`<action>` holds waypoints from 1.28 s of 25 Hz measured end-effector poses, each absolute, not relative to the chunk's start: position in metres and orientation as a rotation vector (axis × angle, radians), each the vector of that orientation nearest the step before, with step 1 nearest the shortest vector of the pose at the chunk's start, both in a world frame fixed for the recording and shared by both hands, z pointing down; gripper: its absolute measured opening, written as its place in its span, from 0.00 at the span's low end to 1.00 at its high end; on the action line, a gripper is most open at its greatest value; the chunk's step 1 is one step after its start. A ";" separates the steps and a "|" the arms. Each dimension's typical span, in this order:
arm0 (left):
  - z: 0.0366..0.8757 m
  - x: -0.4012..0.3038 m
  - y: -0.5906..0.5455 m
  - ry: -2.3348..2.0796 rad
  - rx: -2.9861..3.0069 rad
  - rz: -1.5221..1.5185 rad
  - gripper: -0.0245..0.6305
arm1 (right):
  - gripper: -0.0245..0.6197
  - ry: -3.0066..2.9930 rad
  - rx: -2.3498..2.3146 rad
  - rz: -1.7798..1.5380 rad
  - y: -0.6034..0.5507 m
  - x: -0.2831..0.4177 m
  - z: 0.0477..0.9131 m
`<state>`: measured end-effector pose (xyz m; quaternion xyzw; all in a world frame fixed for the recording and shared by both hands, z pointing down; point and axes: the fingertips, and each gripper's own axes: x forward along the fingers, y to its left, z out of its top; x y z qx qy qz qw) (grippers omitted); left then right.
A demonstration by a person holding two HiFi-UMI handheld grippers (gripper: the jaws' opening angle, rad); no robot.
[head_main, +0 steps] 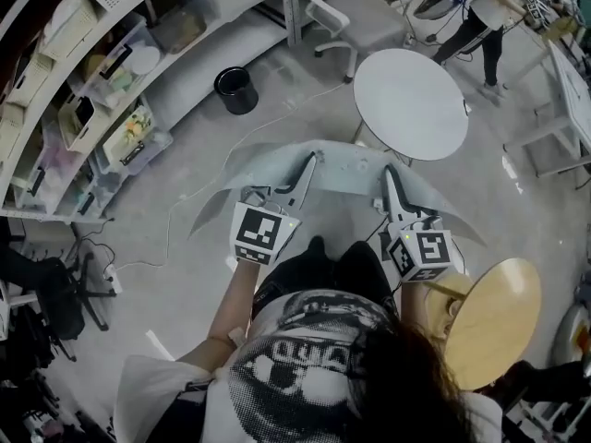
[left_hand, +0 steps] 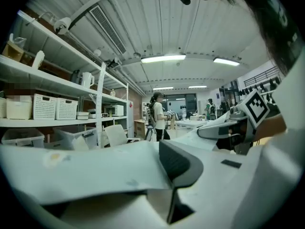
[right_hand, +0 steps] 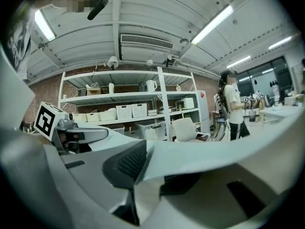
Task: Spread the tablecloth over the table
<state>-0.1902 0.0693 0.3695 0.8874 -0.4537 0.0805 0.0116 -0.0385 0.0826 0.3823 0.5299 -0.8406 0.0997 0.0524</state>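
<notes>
1. Tablecloth (head_main: 343, 166): a pale grey sheet held in the air above the floor (head_main: 185, 183), directly in front of the person. It hangs stretched between the two grippers. Its loose ends droop outward past them, towards 8 o'clock on one side and 4 o'clock on the other in the head view.
2. Left gripper (head_main: 309, 162): its fingers (left_hand: 178, 163) are closed on the near edge of the tablecloth. In the left gripper view the sheet runs out flat from under the dark ribbed pad towards 9 o'clock.
3. Right gripper (head_main: 390, 175): its fingers (right_hand: 128, 163) are likewise clamped on the tablecloth edge. In the right gripper view the sheet extends from the pad towards 3 o'clock. Each gripper is visible in the other's view, side by side and pointing the same way.
4. Worktop (head_main: 411, 100): a round white table standing at 1 o'clock from the tablecloth. Its top is uncovered. The far edge of the sheet lies close to its near rim in the head view.
5. Wooden round stool (head_main: 494, 326): at 4 o'clock from the right gripper, beside the person.
6. Black bin (head_main: 235, 90): on the floor at 10 o'clock from the tablecloth, well apart from it.
7. Shelving (head_main: 83, 90): along the 9 to 11 o'clock side, loaded with white baskets and storage boxes.
8. Office chair (head_main: 343, 12): at 12 o'clock, beyond the worktop. A second person (head_main: 485, 17) stands at 1 o'clock, farther back.
</notes>
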 end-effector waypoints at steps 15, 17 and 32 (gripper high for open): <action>0.366 -0.105 0.001 -1.250 2.860 0.243 0.16 | 0.16 -2.494 1.711 0.237 0.029 0.043 0.376; 0.360 -0.091 -0.016 -1.237 2.874 0.243 0.16 | 0.16 -2.521 1.704 0.251 0.014 0.057 0.371; 0.304 0.034 -0.196 -1.200 3.007 0.192 0.17 | 0.18 -2.580 1.666 0.172 -0.163 0.180 0.322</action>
